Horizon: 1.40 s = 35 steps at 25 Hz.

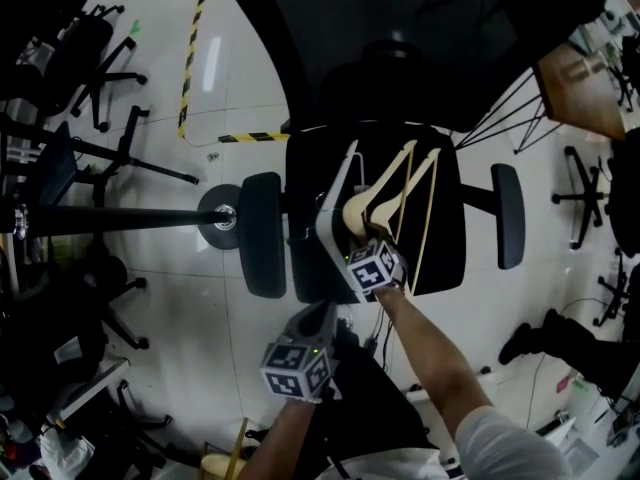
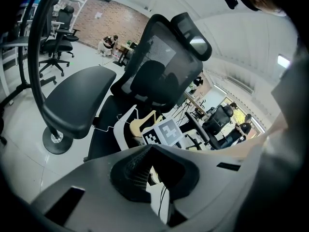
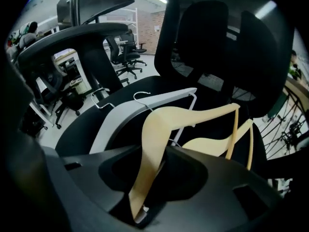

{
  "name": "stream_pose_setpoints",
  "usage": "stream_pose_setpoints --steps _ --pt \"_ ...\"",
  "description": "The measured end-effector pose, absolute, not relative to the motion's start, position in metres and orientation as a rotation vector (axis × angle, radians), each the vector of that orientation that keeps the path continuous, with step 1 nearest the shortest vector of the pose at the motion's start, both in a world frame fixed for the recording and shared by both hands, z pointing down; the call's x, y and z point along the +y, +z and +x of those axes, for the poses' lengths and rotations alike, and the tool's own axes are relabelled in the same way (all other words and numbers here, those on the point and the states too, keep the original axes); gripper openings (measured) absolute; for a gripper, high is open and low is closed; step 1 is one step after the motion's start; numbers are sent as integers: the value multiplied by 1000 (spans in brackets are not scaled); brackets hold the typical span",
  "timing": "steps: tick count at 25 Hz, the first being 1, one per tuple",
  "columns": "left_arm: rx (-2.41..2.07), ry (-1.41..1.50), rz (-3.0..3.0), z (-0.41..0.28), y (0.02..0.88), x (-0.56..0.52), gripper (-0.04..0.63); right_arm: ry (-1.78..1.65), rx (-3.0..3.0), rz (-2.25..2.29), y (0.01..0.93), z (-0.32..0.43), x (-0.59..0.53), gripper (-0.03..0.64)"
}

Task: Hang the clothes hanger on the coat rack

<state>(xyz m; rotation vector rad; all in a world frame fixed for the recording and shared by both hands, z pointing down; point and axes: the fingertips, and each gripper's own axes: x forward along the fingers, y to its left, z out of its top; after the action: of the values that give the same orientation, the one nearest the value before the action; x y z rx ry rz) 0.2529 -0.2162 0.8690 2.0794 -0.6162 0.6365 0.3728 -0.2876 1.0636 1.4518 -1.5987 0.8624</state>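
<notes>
Three hangers lie on the black office chair's seat [image 1: 310, 168]: a white one [image 1: 335, 193] and two wooden ones [image 1: 385, 193], [image 1: 425, 198]. My right gripper [image 1: 360, 230] points down onto them. In the right gripper view the nearer wooden hanger's arm [image 3: 159, 144] runs down between the jaws of my right gripper [image 3: 149, 187], with dark gaps on both sides. The white hanger [image 3: 125, 115] lies behind it. My left gripper [image 1: 322, 318] hangs in front of the seat, open on nothing [image 2: 152, 178]. The black coat rack pole [image 1: 110, 218] stands left of the chair on a round base [image 1: 218, 215].
The chair's armrests [image 1: 262, 233], [image 1: 508, 216] flank the seat, and its mesh back [image 2: 159, 76] rises behind. Other office chairs [image 1: 90, 58] crowd the left. Yellow-black tape [image 1: 190, 58] marks the floor. A wooden table [image 1: 580, 93] stands at top right.
</notes>
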Motion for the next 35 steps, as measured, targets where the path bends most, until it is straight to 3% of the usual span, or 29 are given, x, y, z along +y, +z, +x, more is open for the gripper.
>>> stream_pose_setpoints --steps 7,14,21,35 --pt "-650 604 2052 242 862 -208 -9 861 -1618 1448 1051 376 -285 160" --pt "-679 559 2080 229 825 -207 -9 866 -1716 1534 978 366 -266 156" --pt "-725 496 2165 202 763 -209 -9 917 -1877 1662 862 336 -247 156" --pt "-915 266 2302 83 613 -197 -9 769 -2291 1710 606 222 -230 156"
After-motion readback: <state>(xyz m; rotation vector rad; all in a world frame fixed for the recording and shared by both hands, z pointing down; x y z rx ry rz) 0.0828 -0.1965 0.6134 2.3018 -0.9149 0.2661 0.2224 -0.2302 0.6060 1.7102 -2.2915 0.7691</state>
